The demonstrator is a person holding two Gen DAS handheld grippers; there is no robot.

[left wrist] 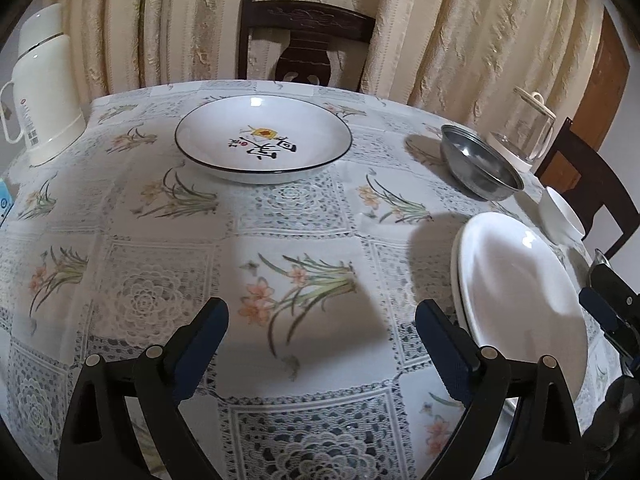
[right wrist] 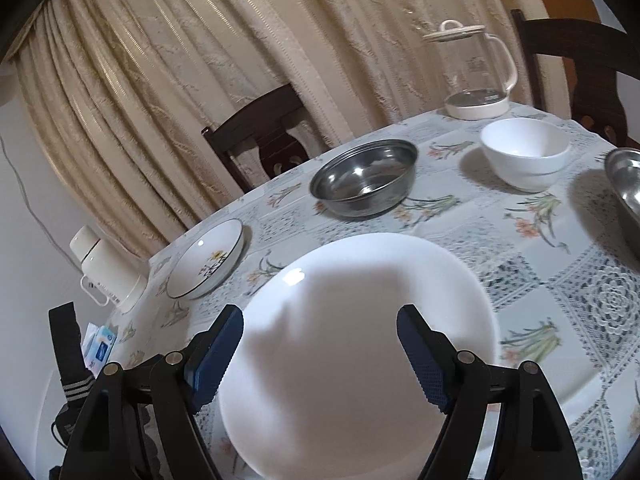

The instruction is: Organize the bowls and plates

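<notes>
Slippage is worrying us: right gripper (right wrist: 320, 344), fingers wide, is straddling the glossy white plate (right wrist: 360, 320) beside the steel bowl (right wrist: 364, 178); left gripper (left wrist: 322, 344) is gaping empty.

Dim indoor light, soft shadows, fisheye-warped edges, dark corners

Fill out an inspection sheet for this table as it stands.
Surface: table under a floral lace-print cloth.
Job's things: white plates, two stacked judging by the doubled rim; painted plate across the table; steel bowl; white bowl; second steel bowl at the right edge.
Clutter: thermos, glass kettle, blue-and-white packet.
Grippers: left gripper open over bare cloth; right gripper open above the white plates.
Cables: thin wire on the wall.
Surroundings: curtain, dark wooden chairs.
</notes>
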